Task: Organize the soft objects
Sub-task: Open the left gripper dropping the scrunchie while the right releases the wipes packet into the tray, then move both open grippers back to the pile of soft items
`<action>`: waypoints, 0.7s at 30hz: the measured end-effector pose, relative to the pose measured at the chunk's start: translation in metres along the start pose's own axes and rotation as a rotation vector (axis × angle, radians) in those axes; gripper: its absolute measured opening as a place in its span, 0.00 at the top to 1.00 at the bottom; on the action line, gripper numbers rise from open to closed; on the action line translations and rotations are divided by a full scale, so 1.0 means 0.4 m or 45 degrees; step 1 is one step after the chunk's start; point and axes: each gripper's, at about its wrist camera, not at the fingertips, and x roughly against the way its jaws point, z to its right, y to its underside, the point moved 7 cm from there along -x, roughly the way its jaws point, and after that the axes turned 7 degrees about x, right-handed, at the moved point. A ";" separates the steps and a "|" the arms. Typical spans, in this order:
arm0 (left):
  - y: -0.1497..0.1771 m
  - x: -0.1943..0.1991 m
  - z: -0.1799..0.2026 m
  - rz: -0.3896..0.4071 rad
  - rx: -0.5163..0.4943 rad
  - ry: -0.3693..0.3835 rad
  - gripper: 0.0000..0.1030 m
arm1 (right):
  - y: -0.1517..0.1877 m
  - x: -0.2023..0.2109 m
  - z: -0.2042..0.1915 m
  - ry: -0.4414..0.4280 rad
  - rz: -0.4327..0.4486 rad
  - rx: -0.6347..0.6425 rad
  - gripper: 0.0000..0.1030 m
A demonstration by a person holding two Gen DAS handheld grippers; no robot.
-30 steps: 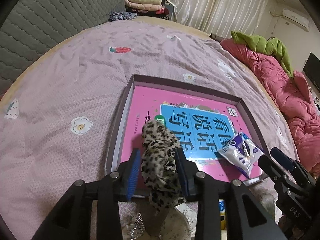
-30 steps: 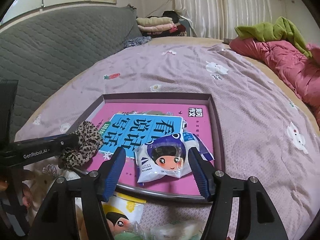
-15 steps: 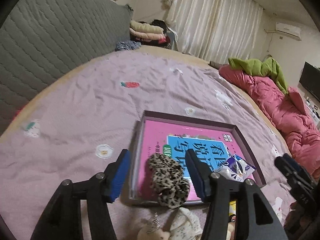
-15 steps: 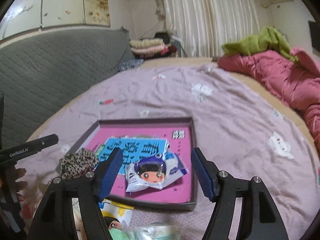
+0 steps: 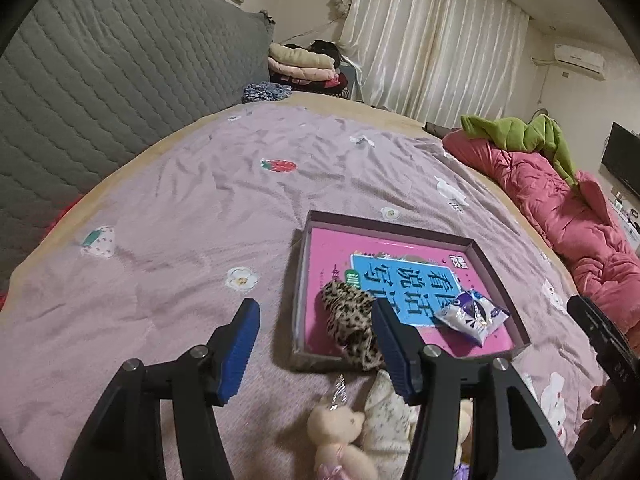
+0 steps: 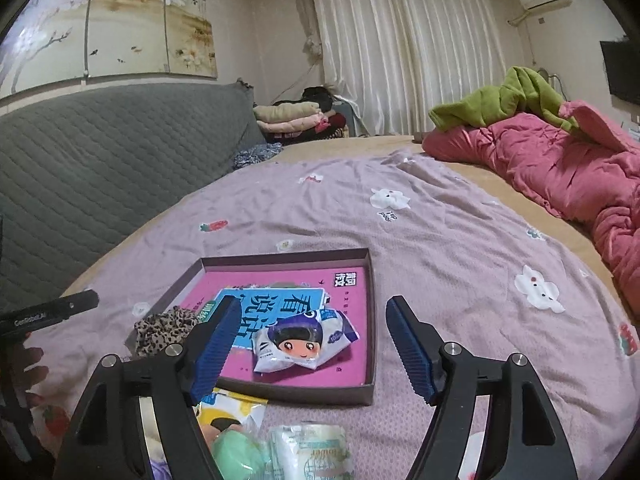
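Scrunchie: we see the leopard-print fabric scrunchie (image 5: 352, 326) draped over the near rim of the shallow purple cardboard tray (image 5: 404, 230).
Packet: a white-and-purple cartoon snack packet (image 6: 304, 340) lies inside.
Left gripper (image 5: 316, 350): jaws apart, empty.
Right gripper (image 6: 310, 346): jaws just widened, empty.
Obstacles: we note a beige plush bear (image 5: 340, 436) just before the tray.

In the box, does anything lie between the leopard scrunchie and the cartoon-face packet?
Nothing loose: between the leopard scrunchie and the cartoon-face packet only the pink book cover lining the box shows, in the left wrist view.
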 end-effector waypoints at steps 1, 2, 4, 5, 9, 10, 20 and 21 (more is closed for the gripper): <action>0.004 0.002 -0.005 -0.004 0.005 -0.006 0.43 | 0.000 0.003 -0.001 0.003 0.002 0.001 0.26; 0.008 0.005 -0.010 -0.008 0.014 -0.008 0.43 | 0.001 0.005 -0.004 0.007 0.001 0.003 0.26; 0.020 0.009 -0.012 -0.020 0.015 0.001 0.43 | 0.007 0.015 -0.008 0.008 0.001 0.002 0.26; 0.025 0.010 -0.012 -0.023 0.010 -0.002 0.43 | 0.011 0.019 -0.011 0.007 -0.005 0.004 0.26; 0.050 0.010 -0.004 -0.061 0.015 0.022 0.42 | 0.031 0.040 -0.020 0.001 -0.028 -0.001 0.26; 0.059 0.012 -0.002 -0.072 0.014 0.027 0.42 | 0.040 0.046 -0.023 -0.007 -0.038 -0.006 0.26; 0.130 0.040 -0.009 -0.150 0.029 0.007 0.42 | 0.114 0.109 -0.075 -0.035 -0.133 0.033 0.26; 0.137 0.042 -0.010 -0.164 0.028 0.004 0.42 | 0.119 0.112 -0.083 -0.044 -0.140 0.039 0.26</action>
